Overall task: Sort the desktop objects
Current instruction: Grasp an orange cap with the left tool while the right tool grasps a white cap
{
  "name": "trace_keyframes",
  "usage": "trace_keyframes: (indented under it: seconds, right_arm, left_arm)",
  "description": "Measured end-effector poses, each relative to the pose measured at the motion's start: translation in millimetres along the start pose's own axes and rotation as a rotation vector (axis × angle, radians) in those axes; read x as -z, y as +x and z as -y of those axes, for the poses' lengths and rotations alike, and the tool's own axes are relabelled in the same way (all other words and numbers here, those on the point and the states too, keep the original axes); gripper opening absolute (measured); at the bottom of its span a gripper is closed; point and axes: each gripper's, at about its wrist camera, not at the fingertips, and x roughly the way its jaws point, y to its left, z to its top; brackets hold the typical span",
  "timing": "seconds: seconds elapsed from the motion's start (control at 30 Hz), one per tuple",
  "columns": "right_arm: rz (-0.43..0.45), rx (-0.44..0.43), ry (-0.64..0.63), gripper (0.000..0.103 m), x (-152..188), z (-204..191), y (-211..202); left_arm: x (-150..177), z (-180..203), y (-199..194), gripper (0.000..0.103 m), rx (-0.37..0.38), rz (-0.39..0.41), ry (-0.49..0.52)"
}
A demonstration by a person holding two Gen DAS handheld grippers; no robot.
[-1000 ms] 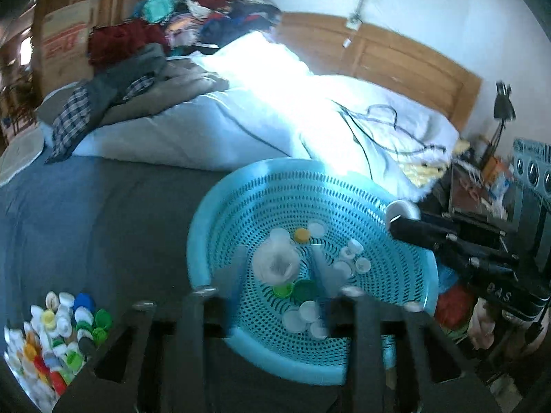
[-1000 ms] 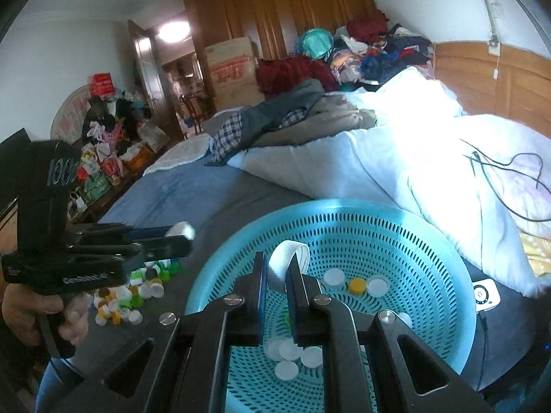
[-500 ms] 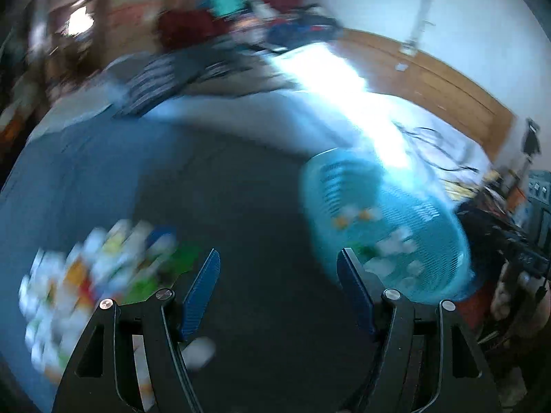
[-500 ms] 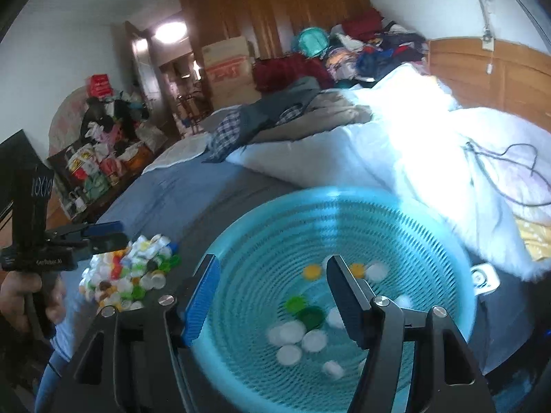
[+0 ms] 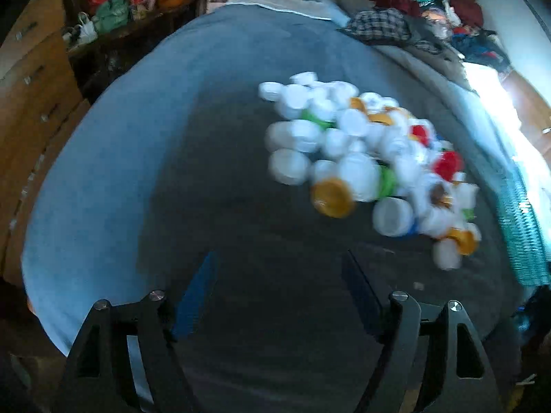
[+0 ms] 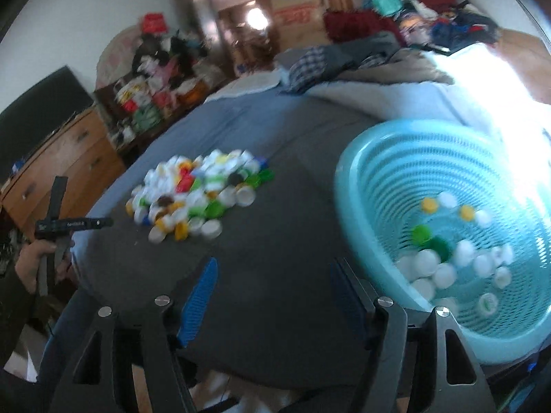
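A pile of bottle caps (image 5: 372, 158), mostly white with some yellow, green and red, lies on the dark bed cover; it also shows in the right wrist view (image 6: 199, 192). A turquoise perforated basket (image 6: 361, 158) holds several caps, and its rim (image 5: 520, 220) shows at the right edge of the left wrist view. My left gripper (image 5: 279, 275) is open and empty, just short of the pile. My right gripper (image 6: 272, 275) is open and empty, between the pile and the basket. The left gripper (image 6: 74, 223) also shows far left in the right wrist view.
The dark cover (image 5: 241, 227) lies on a blue sheet (image 5: 103, 158). Clothes and a white duvet (image 6: 378, 79) are heaped at the far side of the bed. A wooden dresser (image 6: 62, 165) and cluttered bags (image 6: 155, 75) stand to the left.
Both grippers let go of their caps over the basket and opened. Both swung left; the left one now faces the pile, the right one looks between pile and basket.
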Motion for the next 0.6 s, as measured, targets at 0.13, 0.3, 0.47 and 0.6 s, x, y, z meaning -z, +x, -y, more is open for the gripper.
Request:
trace_keyframes:
  seconds: [0.13,0.3,0.47,0.6]
  right_arm:
    - [-0.026,0.003,-0.032,0.072,-5.5,-16.2,11.1]
    - [-0.052,0.011,-0.042,0.072,-6.4,-28.3,20.0]
    - [-0.098,0.008,-0.042,0.072,-3.8,-33.9,35.2]
    - [-0.109,-0.001,-0.070,0.072,-4.8,-45.7,41.0]
  left_arm:
    - [-12.9,-3.3,16.5,0.070,-0.017,0.021,0.008]
    - [-19.6,13.5,20.8,0.066,0.042,0.033,0.062]
    - [-21.6,16.4,24.1,0.046,0.078,0.061,0.016]
    - [-23.3,32.0,24.2,0.046,0.084,0.061,0.075]
